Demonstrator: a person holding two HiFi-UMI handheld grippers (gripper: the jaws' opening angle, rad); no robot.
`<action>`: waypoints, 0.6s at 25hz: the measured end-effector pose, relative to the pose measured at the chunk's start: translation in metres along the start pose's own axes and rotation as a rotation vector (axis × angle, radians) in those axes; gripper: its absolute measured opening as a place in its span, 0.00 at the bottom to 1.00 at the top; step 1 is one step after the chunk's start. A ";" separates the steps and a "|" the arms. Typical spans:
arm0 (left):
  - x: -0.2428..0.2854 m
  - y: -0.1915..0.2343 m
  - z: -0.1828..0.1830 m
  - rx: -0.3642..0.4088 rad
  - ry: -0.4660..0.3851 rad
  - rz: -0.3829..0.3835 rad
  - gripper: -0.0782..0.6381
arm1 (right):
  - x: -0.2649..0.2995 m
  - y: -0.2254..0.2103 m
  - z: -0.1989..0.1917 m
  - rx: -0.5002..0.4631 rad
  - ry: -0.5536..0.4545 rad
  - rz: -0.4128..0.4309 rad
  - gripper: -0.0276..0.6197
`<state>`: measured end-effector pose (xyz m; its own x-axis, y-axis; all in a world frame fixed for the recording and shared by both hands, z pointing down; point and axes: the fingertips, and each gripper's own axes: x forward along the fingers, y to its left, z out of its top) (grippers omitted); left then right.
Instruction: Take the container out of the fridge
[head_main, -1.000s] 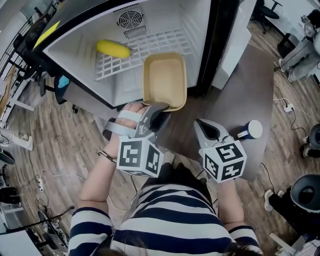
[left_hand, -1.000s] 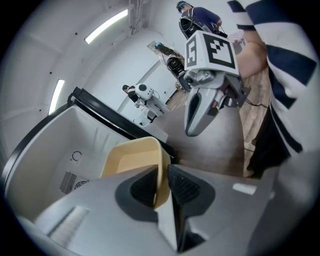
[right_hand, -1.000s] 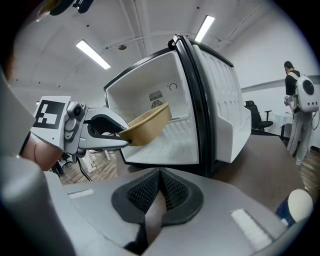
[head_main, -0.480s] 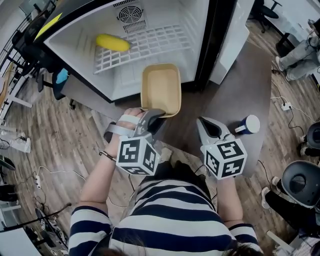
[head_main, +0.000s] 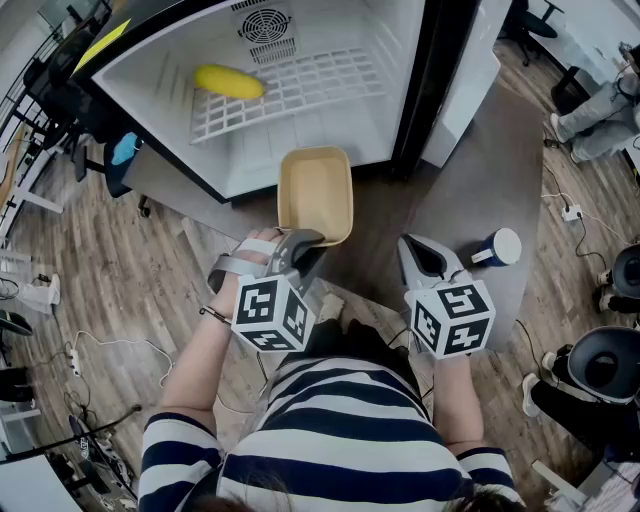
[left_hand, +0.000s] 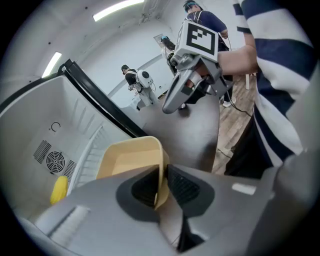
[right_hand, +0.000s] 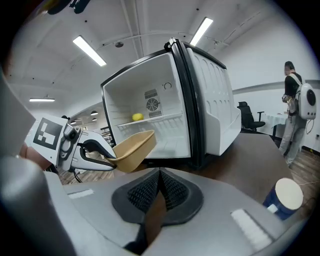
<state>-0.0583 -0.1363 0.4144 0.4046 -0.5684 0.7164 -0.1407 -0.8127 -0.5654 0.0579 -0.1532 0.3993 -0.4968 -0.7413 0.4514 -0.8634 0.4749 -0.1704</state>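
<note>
left hand-held gripper (left_hand: 162, 186): clenched on the near rim of the container, one jaw inside the wall and one outside
container (head_main: 315, 195): tan, rectangular, empty; held in the air just in front of the open fridge, its far end over the fridge's front edge in the head view; open side up, tilted a bit in the right gripper view
right hand-held gripper (right_hand: 159, 189): jaws pressed together, nothing between them; beside the left one, apart from the container
fridge (right_hand: 150, 100): small, white inside, black frame, door swung open to the right; stands on the surface
surface (head_main: 480, 170): dark grey top
wire shelf (head_main: 300, 90): white, inside the fridge
yellow item (head_main: 229, 82): lies on the wire shelf at the left, near the back wall fan; looks like a banana, can't confirm
blue cup (head_main: 498, 247): white lid, upright on the surface, just right of the right hand-held gripper
person (head_main: 350, 430): striped shirt, holds both hand-held grippers
</note>
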 end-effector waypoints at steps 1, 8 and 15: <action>0.000 -0.001 -0.001 -0.004 0.001 -0.005 0.11 | 0.000 0.000 0.000 -0.001 0.000 -0.003 0.03; 0.002 -0.004 -0.010 -0.018 0.012 -0.021 0.11 | 0.004 0.001 0.000 0.008 -0.003 -0.016 0.03; 0.004 -0.005 -0.012 -0.013 0.011 -0.036 0.11 | 0.007 0.001 0.002 0.009 -0.004 -0.029 0.03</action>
<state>-0.0668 -0.1360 0.4245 0.3993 -0.5404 0.7406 -0.1380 -0.8340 -0.5342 0.0530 -0.1588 0.4010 -0.4720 -0.7563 0.4530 -0.8781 0.4489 -0.1656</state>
